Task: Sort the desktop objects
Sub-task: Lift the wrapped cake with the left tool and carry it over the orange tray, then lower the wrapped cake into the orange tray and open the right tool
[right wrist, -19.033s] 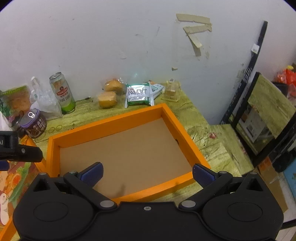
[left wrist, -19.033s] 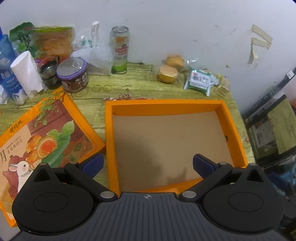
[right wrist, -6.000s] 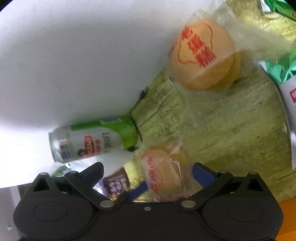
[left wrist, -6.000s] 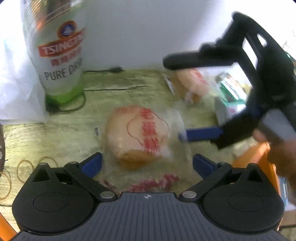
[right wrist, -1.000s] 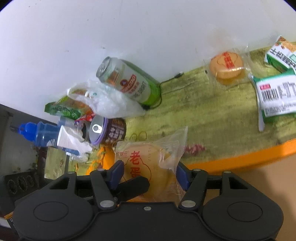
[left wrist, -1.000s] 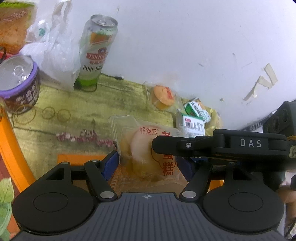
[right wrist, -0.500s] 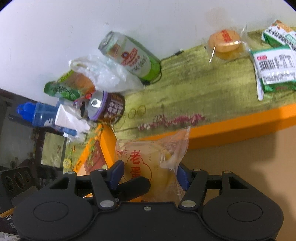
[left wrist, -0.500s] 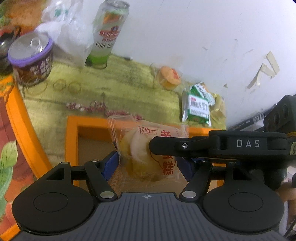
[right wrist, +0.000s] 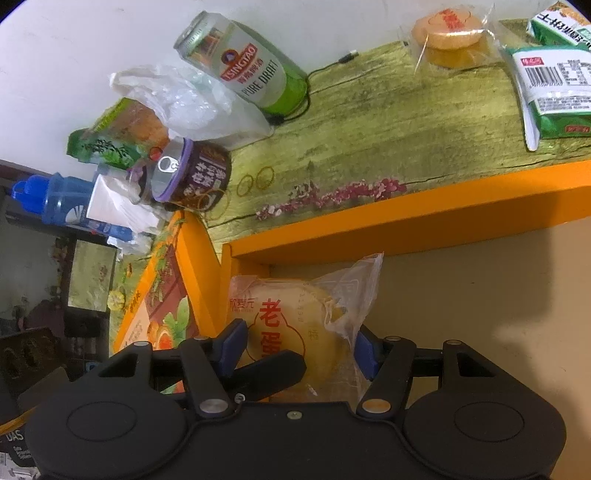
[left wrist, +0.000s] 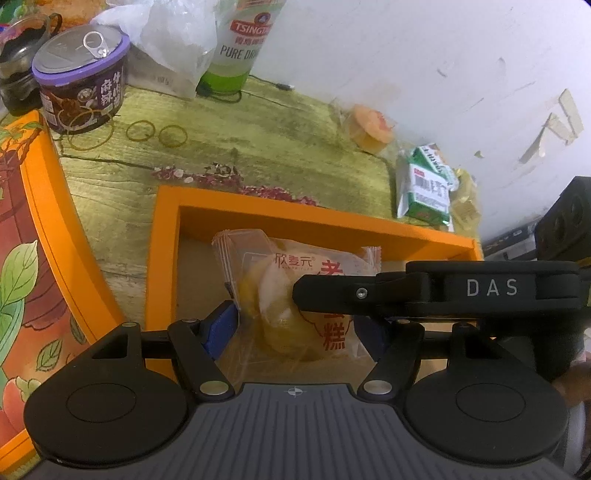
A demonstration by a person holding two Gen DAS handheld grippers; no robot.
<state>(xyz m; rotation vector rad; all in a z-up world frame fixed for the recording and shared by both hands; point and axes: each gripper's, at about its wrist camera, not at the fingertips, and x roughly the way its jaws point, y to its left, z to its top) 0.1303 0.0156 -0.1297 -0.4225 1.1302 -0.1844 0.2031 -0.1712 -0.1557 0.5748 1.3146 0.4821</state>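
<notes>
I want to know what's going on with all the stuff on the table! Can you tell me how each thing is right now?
Wrapped cake: held over the orange box by both grippers.
Left hand-held gripper: shut on the cake.
Right hand-held gripper: shut on the cake.
Orange box: open, nothing resting inside yet.
Second wrapped cake: lying on the table, sealed.
Beer can: upright.
Purple-rimmed can: sealed, upright.

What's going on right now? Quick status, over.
Left gripper and right gripper both clamped on one wrapped cake. Cake over orange box, near its corner. Second cake waits by the wall.
</notes>
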